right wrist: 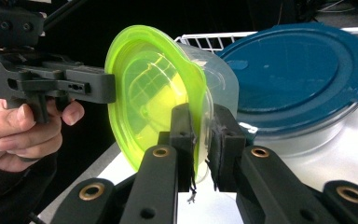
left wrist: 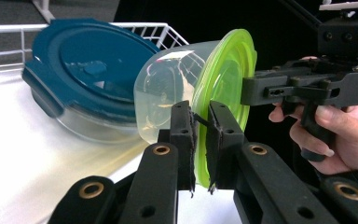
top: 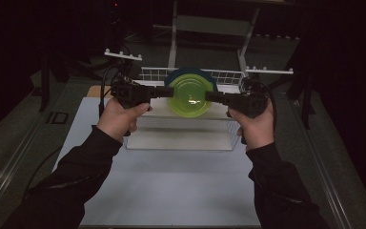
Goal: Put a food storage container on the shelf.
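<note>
A clear tub (left wrist: 165, 88) with a lime-green lid (top: 189, 95) hangs tipped on its side above the white wire basket (top: 150, 74), lid facing the person. My left gripper (top: 170, 91) is shut on the lid's left rim. The jaws of my left gripper (left wrist: 200, 114) pinch the green edge (left wrist: 223, 70). My right gripper (top: 208, 97) is shut on the opposite rim, and the jaws of my right gripper (right wrist: 201, 116) clamp the green lid (right wrist: 144, 88). Behind the tub, a clear container with a dark blue lid (left wrist: 88, 65) leans in the basket.
The basket's white floor (top: 181, 138) lies below the lifted tub, on a pale table top (top: 171, 191). A grey metal stand (top: 209, 24) rises behind the basket. Dark floor surrounds the table. The blue lid (right wrist: 298, 74) sits close behind the tub.
</note>
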`<state>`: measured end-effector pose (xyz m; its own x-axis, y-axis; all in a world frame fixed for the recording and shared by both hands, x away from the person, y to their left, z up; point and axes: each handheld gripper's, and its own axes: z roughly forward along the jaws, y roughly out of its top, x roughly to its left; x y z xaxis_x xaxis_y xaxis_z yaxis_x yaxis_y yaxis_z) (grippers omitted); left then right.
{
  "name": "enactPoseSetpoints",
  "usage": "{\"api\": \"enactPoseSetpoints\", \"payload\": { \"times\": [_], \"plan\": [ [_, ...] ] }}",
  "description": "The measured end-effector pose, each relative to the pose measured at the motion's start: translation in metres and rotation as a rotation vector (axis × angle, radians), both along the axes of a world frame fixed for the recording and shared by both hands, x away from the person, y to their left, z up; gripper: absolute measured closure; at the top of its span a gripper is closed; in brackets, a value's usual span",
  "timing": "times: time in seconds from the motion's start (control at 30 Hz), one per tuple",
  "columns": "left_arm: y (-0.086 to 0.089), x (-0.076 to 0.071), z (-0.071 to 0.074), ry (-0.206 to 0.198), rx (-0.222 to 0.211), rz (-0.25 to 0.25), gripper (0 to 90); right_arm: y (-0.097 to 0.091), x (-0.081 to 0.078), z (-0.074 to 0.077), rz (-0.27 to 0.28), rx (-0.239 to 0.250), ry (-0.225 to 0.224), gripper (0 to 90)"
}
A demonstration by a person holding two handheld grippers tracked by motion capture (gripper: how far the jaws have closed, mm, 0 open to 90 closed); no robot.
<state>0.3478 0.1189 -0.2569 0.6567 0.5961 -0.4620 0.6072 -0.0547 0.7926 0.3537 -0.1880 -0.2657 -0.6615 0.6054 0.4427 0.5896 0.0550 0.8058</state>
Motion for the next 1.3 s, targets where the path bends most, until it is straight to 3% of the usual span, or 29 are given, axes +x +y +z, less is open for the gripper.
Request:
{"api": "enactPoseSetpoints", "payload": {
  "times": [0.43, 0.5, 0.6, 0.77, 0.93, 1.13, 1.3],
  "plan": [
    [-0.005, 0.03, 0.006, 0.048, -0.017, 0.006, 81.0, -0.005, 0.025, 0.006, -0.031, 0.021, 0.03, 80.9],
    [-0.007, 0.034, 0.006, 0.056, -0.004, 0.014, 80.8, -0.005, 0.029, 0.007, -0.038, 0.017, 0.046, 80.8],
    [-0.007, 0.041, 0.007, 0.075, -0.025, 0.026, 80.5, -0.006, 0.036, 0.007, -0.042, 0.028, 0.071, 80.5],
    [-0.007, 0.051, 0.006, 0.085, -0.039, 0.056, 78.5, -0.003, 0.043, 0.01, -0.053, 0.026, 0.071, 78.5],
    [-0.012, 0.058, 0.006, 0.041, -0.006, 0.06, 77.0, -0.001, 0.05, 0.015, -0.081, -0.006, 0.052, 78.4],
    [-0.012, 0.067, 0.004, 0.056, -0.028, 0.08, 75.4, -0.003, 0.061, 0.015, -0.091, 0.027, 0.097, 77.2],
    [-0.013, 0.074, 0.0, 0.056, -0.035, 0.117, 71.6, -0.001, 0.069, 0.016, -0.112, 0.019, 0.098, 71.5]
  ]
}}
